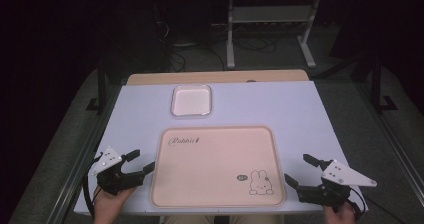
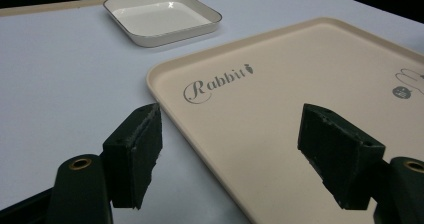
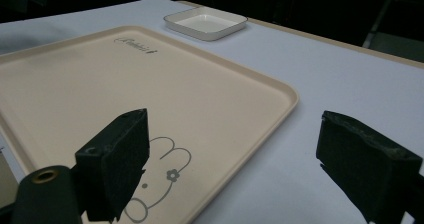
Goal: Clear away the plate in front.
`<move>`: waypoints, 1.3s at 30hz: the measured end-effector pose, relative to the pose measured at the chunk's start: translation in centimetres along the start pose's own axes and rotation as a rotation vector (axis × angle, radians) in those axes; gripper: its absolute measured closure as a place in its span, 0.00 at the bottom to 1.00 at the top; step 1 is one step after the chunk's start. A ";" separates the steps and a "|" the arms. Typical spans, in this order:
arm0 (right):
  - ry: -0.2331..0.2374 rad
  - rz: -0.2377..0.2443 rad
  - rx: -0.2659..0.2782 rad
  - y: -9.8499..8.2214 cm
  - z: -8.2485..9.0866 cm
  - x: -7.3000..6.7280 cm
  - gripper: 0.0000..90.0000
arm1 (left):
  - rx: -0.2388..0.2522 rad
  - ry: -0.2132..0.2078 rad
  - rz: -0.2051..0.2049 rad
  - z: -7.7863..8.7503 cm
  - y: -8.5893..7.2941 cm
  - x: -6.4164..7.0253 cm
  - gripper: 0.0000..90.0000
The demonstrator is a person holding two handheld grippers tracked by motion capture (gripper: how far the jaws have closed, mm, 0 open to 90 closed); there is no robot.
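A beige tray (image 1: 215, 159) with "Rabbit" lettering and a rabbit drawing lies at the front middle of the white table (image 1: 280, 109). Behind it sits a small white square dish (image 1: 191, 100), empty. My left gripper (image 1: 141, 163) is held at the tray's left edge, open, nothing between its jaws. My right gripper (image 1: 300, 170) is at the tray's right front corner, open and empty too. In the left gripper view the tray (image 2: 310, 84) and dish (image 2: 160, 16) lie ahead of the gripper (image 2: 230, 149). The right gripper view shows the tray (image 3: 125, 84), the dish (image 3: 205, 23) and the gripper (image 3: 235, 164).
The table's far edge shows a wooden strip (image 1: 215, 77). Beyond it is a dark floor with a white metal stand (image 1: 270, 29) and cables. A metal rail (image 1: 80, 159) runs along the table's left side.
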State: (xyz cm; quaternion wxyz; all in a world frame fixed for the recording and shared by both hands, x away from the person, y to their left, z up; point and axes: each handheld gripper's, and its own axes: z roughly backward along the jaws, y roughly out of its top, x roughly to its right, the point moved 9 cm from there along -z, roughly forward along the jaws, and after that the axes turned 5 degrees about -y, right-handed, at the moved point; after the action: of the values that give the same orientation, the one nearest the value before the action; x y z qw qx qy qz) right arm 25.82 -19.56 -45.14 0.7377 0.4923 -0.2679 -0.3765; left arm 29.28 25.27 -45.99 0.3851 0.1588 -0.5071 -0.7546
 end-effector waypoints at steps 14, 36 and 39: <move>-0.014 0.004 -0.001 0.0 0.2 0.0 0.14 | -0.016 -0.052 0.069 -0.8 0.2 0.1 0.28; -0.027 0.007 0.019 0.2 0.5 0.1 0.14 | -0.029 -0.063 -0.028 -2.6 1.8 0.6 0.28; -0.026 0.006 0.020 0.3 0.5 0.1 0.14 | -0.026 -0.065 -0.043 -2.5 2.0 0.8 0.28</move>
State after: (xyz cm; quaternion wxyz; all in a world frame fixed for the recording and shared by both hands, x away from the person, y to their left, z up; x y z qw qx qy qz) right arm 25.55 -19.89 -44.69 0.7301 0.4940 -0.2829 -0.3780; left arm 31.21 22.71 -45.19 0.3541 0.1401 -0.5059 -0.7740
